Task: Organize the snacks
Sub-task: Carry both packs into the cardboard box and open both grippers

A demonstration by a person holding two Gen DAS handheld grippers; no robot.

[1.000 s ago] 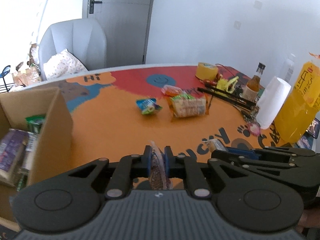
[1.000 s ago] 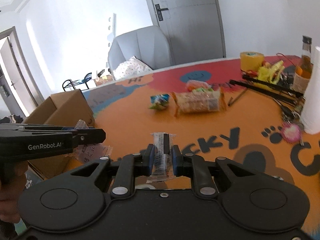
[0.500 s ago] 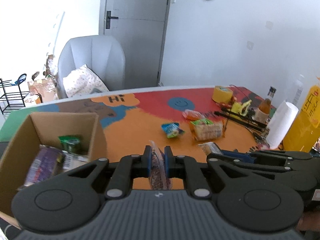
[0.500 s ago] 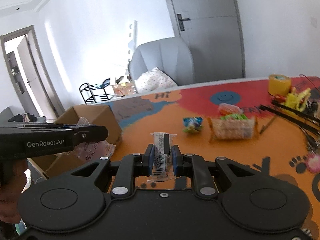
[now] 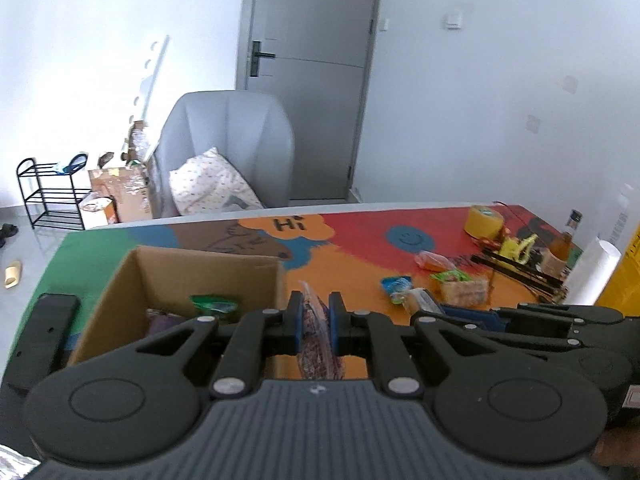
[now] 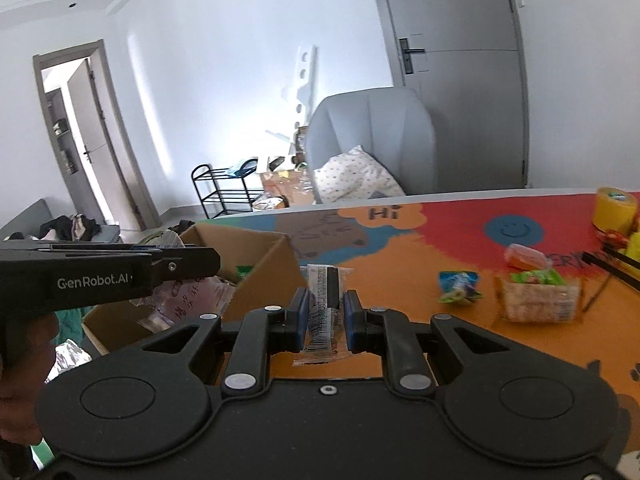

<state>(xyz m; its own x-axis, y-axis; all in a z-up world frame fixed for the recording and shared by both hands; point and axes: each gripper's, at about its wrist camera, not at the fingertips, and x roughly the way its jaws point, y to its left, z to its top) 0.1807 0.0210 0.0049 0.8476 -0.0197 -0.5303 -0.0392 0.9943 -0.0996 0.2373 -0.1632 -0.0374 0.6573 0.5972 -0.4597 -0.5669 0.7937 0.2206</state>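
My left gripper is shut on a clear snack packet with dark contents, held just right of the open cardboard box. The box holds a green packet and a purple one. My right gripper is shut on a clear wrapped snack bar with a barcode, above the orange table, right of the box. The left gripper shows at the left of the right wrist view, its pink-printed packet hanging over the box.
On the table lie a blue-green packet, a cracker pack, an orange packet, a yellow tape roll, black rods, a bottle and a white roll. A grey chair stands behind.
Both grippers have risen and swung left toward the box, still holding their packets. More of the box's inside shows, and the snacks on the table look farther away.
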